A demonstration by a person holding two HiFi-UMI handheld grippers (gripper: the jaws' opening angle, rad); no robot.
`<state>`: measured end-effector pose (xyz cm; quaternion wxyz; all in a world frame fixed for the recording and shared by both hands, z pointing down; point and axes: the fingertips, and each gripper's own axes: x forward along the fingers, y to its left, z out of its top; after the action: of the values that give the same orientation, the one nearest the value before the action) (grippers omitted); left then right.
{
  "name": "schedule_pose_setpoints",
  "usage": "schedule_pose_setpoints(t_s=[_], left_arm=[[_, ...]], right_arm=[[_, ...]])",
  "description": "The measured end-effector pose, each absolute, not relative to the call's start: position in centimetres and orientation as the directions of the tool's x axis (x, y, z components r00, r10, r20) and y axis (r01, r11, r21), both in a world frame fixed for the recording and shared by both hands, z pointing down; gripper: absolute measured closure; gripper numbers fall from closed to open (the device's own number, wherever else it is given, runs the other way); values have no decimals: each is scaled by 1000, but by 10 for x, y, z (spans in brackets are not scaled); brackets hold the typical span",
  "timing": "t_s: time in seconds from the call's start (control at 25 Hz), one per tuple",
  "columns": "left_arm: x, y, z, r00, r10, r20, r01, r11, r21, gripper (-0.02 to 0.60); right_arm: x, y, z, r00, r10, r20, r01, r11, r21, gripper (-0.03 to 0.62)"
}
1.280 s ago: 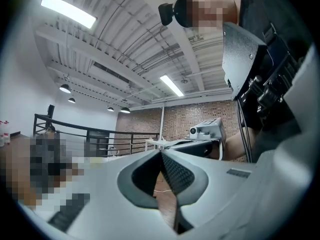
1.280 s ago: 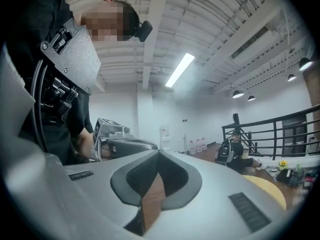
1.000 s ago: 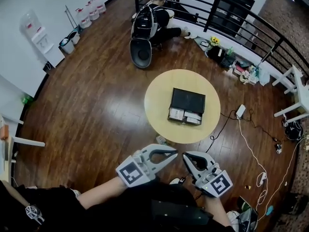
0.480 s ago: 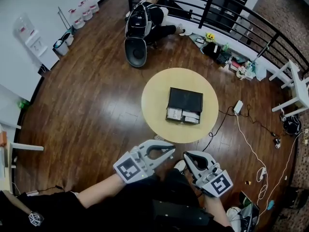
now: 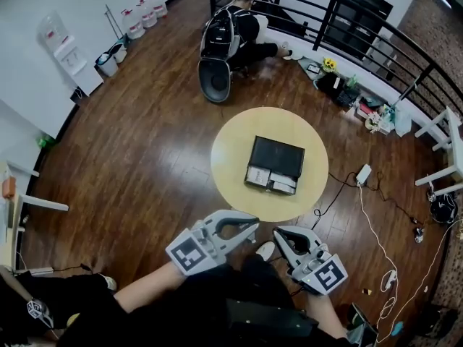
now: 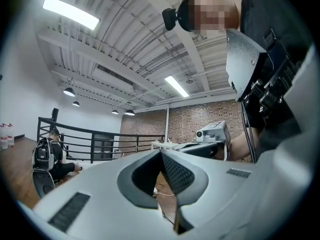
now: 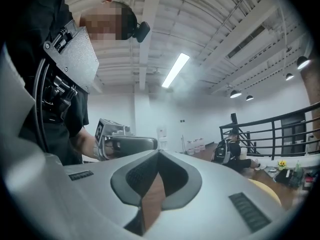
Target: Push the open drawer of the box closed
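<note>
A black box [image 5: 277, 155] lies on the round yellow table [image 5: 231, 157]. Its drawer [image 5: 270, 180] stands open toward me and shows white contents. Both grippers hover over the wooden floor in front of my body, well short of the table and touching nothing. My left gripper [image 5: 253, 225] [image 6: 161, 152] is shut, with its tips meeting and nothing between them. My right gripper [image 5: 276, 233] [image 7: 159, 153] is shut and empty too. They point toward each other's side, so each gripper view catches the other gripper and the ceiling, not the box.
A person with a backpack [image 5: 230, 31] crouches beyond the table beside a black round chair [image 5: 215, 80]. A black railing [image 5: 347, 20] curves along the back right. Cables and a white power strip [image 5: 363, 173] lie on the floor at the right. A water dispenser [image 5: 69, 55] stands far left.
The head view has swung slightly, so the table and the room shift a little in the picture. Both grippers stay shut in front of my body. The box and its drawer have not moved.
</note>
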<state>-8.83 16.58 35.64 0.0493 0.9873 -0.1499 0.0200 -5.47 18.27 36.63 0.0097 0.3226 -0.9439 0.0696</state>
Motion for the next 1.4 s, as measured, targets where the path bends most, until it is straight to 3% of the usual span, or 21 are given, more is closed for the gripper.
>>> schedule_pose_setpoints(t_s=[0.4,0.76,1.12,1.4], left_arm=[[26,152,343,925,-379,41,-381,-921,79,552],[90,137,345,897,-436,74,-440,-895,71,552],[114,120,352,878,-468,97,-475,-878,64,552],[92,77,355,890,-446,96,-453,-889,70,552]], right_arm=[[58,168,359,-841,-540,38,-541,833,-120,585],[119,152,364,-876,-481,28,-481,868,-120,585],[140,132,380,-899,-438,19,-435,885,-163,585],[113,93,381,-896,-442,37,-442,884,-154,585]])
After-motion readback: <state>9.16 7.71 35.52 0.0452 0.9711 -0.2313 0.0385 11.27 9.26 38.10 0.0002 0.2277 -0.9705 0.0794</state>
